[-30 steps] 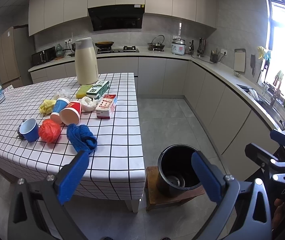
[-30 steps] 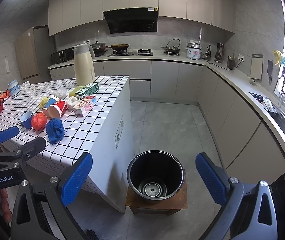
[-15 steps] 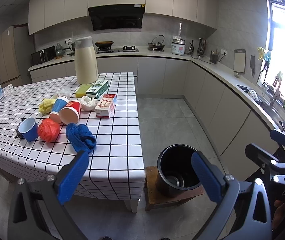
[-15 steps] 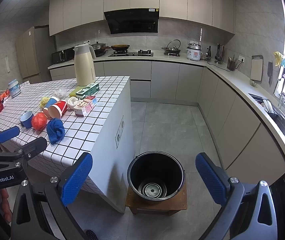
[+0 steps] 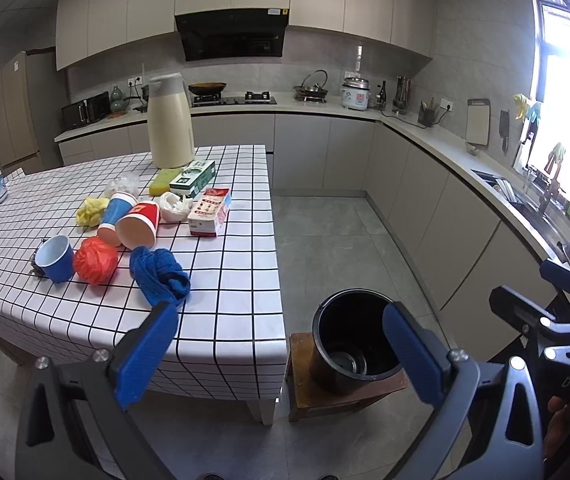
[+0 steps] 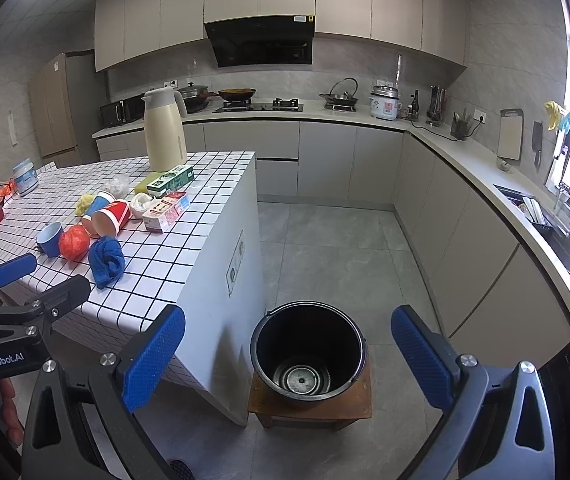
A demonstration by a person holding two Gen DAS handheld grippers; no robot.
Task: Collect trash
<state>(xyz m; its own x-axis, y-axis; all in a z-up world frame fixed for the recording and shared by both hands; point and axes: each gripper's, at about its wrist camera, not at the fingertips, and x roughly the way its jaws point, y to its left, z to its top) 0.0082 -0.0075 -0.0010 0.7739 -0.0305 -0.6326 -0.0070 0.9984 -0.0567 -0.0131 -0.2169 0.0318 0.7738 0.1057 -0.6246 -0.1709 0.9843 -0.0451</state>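
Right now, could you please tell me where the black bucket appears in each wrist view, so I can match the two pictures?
Left wrist view: the black bucket is low and right of centre, on a wooden stool, partly behind the right blue finger.
Right wrist view: the bucket is low, near centre, its opening in full view.
Shared landmark: the near corner of the checked table, left of the bucket in both views.

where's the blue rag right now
The blue rag lies on the tiled table near its front edge, just right of the red bag, in front of the red cup.
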